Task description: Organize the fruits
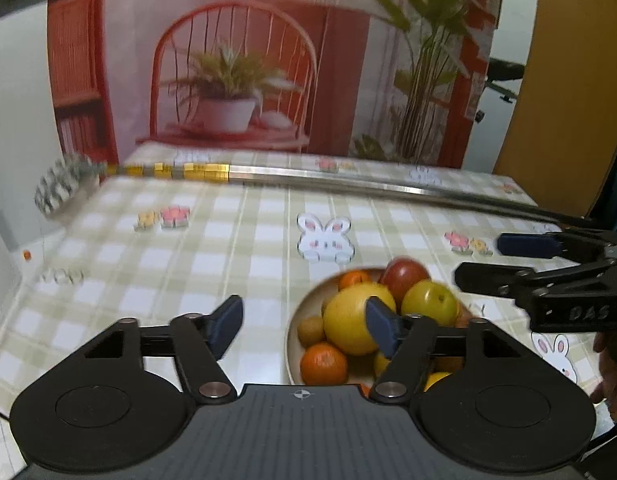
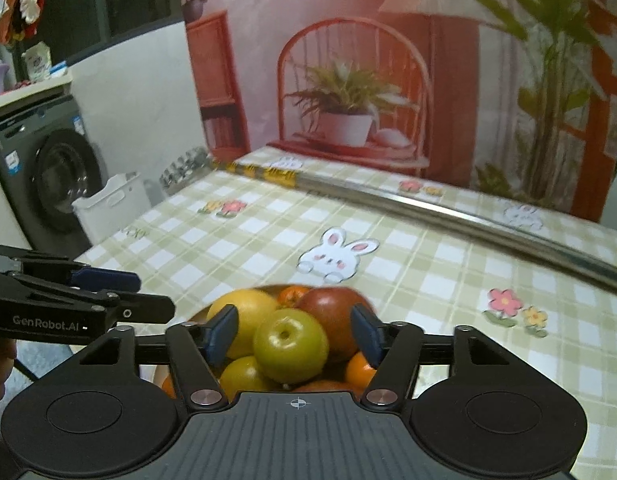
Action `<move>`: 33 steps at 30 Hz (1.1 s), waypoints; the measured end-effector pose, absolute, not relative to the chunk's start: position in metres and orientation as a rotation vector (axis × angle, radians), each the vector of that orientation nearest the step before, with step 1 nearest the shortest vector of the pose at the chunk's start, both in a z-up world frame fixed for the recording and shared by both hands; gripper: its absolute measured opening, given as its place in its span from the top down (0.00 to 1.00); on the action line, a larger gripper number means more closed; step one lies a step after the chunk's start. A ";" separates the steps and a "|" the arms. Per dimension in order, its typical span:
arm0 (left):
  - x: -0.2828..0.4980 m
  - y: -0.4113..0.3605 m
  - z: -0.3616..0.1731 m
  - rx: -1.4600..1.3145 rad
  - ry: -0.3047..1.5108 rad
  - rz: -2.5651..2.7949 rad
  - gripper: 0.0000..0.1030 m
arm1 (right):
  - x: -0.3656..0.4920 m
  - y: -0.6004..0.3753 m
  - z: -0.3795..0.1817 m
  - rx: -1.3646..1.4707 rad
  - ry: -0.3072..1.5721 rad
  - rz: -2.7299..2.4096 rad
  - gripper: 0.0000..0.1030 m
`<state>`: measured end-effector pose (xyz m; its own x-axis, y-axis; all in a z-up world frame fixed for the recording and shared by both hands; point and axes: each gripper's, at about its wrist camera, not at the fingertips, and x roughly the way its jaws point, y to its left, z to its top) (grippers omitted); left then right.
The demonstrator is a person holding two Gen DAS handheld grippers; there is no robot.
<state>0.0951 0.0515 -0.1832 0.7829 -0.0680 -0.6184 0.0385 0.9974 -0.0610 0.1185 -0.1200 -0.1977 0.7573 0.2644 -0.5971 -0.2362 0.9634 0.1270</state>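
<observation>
Checked tablecloth [image 2: 448,280]; printed backdrop [image 2: 388,60] behind; washing machine [image 2: 48,176], white bin [image 2: 112,204] left.

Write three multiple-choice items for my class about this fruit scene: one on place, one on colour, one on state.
1. Where is the fruit?
A. in a bowl
B. in a basket
C. loose on the cloth

2. What colour is the apple between the right tongs' fingers?
A. green
B. purple
C. white

3. How do the right tongs stand?
A. open
B. shut on a fruit
C. out of view

Key:
1 A, the bowl holds the pile.
2 A, the green apple.
3 A, the right tongs straddle the apple without touching.
</observation>
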 end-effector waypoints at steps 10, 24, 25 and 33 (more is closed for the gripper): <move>0.086 0.042 -0.117 0.006 0.522 -0.061 0.05 | 0.092 -0.157 -0.137 0.112 0.529 0.135 0.00; 0.050 0.007 -0.028 0.085 0.330 -0.053 0.02 | 0.043 -0.175 -0.047 0.119 0.352 -0.017 0.00; 0.048 0.005 -0.024 0.089 0.323 -0.052 0.02 | 0.039 -0.175 -0.043 0.116 0.345 -0.024 0.00; 0.030 -0.011 -0.008 0.111 0.285 -0.055 0.00 | 0.016 -0.179 -0.020 0.135 0.312 -0.060 0.00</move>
